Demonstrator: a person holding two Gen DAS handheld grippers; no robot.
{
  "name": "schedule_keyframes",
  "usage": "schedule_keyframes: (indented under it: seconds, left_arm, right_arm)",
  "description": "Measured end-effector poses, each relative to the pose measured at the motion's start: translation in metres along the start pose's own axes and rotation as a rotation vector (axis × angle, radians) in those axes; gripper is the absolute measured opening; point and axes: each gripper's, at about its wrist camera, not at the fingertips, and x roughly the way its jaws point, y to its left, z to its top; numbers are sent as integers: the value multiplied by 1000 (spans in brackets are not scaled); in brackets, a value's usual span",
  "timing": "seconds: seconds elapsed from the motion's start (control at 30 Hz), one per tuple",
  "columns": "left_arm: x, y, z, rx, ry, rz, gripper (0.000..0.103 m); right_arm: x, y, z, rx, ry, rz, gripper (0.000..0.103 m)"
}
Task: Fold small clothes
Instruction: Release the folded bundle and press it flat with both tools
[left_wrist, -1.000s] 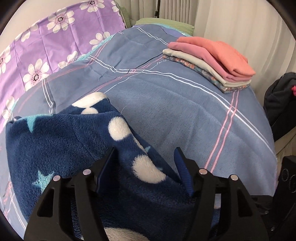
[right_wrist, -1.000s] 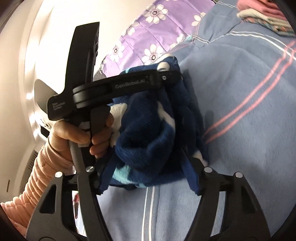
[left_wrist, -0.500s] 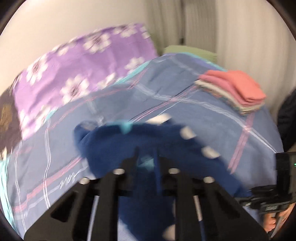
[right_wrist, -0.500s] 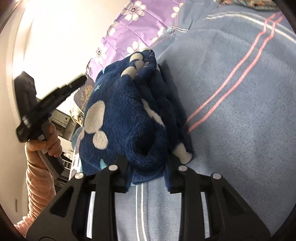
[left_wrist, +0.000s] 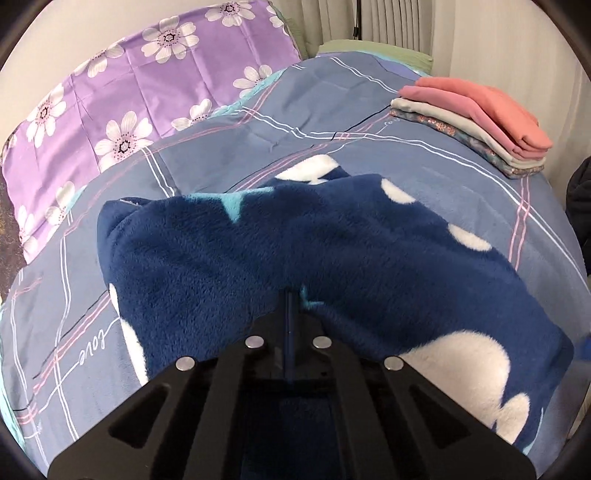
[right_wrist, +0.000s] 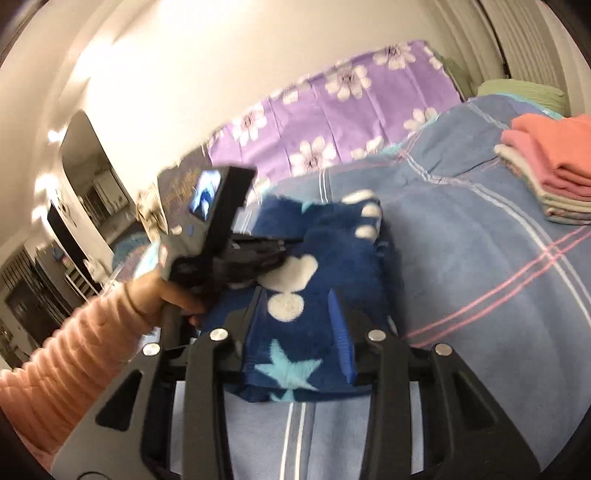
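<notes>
A navy fleece garment (left_wrist: 295, 236) with white dots and pale blue stars lies bunched on the blue checked bedcover (left_wrist: 332, 122). My left gripper (left_wrist: 290, 295) is shut on a pinch of its near edge, and the fabric folds in toward the tips. In the right wrist view the same garment (right_wrist: 314, 258) runs between the fingers of my right gripper (right_wrist: 295, 295). Those jaws are opening, with the fleece still filling the gap and touching both pads. My left gripper (right_wrist: 284, 254) bites into the garment's left side, held by a hand (right_wrist: 166, 295) in a pink sleeve.
A stack of folded clothes (left_wrist: 480, 122), pink on top, sits at the bed's far right corner (right_wrist: 554, 173). A purple floral quilt (left_wrist: 147, 92) lines the wall side. Something dark (left_wrist: 580, 192) stands off the bed's right edge. Bare bedcover (right_wrist: 480, 277) lies right of the garment.
Both grippers closed onto the fleece. The left one pulled back with it and the garment spread wider. The right gripper rose and rolled upright, and its jaws have loosened a little.
</notes>
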Motion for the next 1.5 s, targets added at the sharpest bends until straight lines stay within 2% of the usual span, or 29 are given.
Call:
schedule_keyframes:
  seconds: [0.03,0.07,0.13,0.27,0.37,0.4,0.47,0.53,0.6,0.63,0.73,0.9,0.97,1.03,1.07,1.1,1.17,1.23,1.27,1.3,1.37,1.4,1.5]
  left_arm:
    - [0,2,-1,-13,-6,-9,0]
    - [-2,4,-4,-39,-23,-26,0]
    - [-5,8,-8,-56,-53,-40,0]
    - [-24,24,-6,-76,-124,-77,3]
    - [-44,57,3,-153,-224,20,0]
    - [-47,67,6,-173,-235,27,0]
    - [-36,85,12,-211,-198,-17,0]
    - [-14,86,14,-189,-137,-20,1]
    - [25,76,9,-90,-57,42,2]
    - [45,68,3,-56,-42,72,2]
    - [52,72,5,-133,-73,48,2]
    - [36,72,7,-61,-67,73,2]
    - [16,75,11,-60,-95,52,8]
    - [-2,81,17,-82,-147,35,31]
    - [-11,86,18,-100,-185,50,39]
    - [-19,92,20,-119,-217,99,51]
    - [-17,103,20,-149,-208,105,51]
    - [6,108,16,-158,-123,112,51]
    - [29,105,9,-123,-62,114,51]
    - [42,102,2,-98,-59,124,52]
    - [51,108,0,-197,-83,86,51]
    - [52,106,2,-202,-84,93,51]
    - [49,97,4,-140,-73,147,52]
  right_arm:
    - [21,-8,-6,19,57,-52,27]
    - [40,-17,-15,36,105,-43,27]
    - [37,-20,-25,22,75,-27,27]
    - [32,0,-29,-80,93,-122,27]
    - [32,3,-31,-86,119,-126,27]
    - [32,2,-30,-83,126,-121,27]
    - [35,3,-26,-85,142,-115,27]
    - [45,0,-20,-86,156,-108,27]
    - [44,-1,-19,-86,164,-96,27]
    - [45,0,-18,-88,167,-92,27]
    - [44,2,-19,-91,166,-112,27]
    - [49,6,-19,-118,170,-125,27]
    - [48,4,-20,-113,170,-120,27]
    - [49,2,-19,-105,171,-112,27]
    - [49,2,-19,-104,173,-112,27]
    - [49,2,-18,-105,174,-114,27]
    - [49,3,-18,-109,171,-118,27]
    - [50,3,-18,-108,167,-116,27]
    - [50,3,-18,-108,165,-112,27]
    - [51,3,-17,-107,164,-108,27]
    - [52,1,-16,-99,165,-110,27]
    - [52,-1,-16,-86,166,-107,27]
    - [52,-1,-15,-93,172,-104,27]
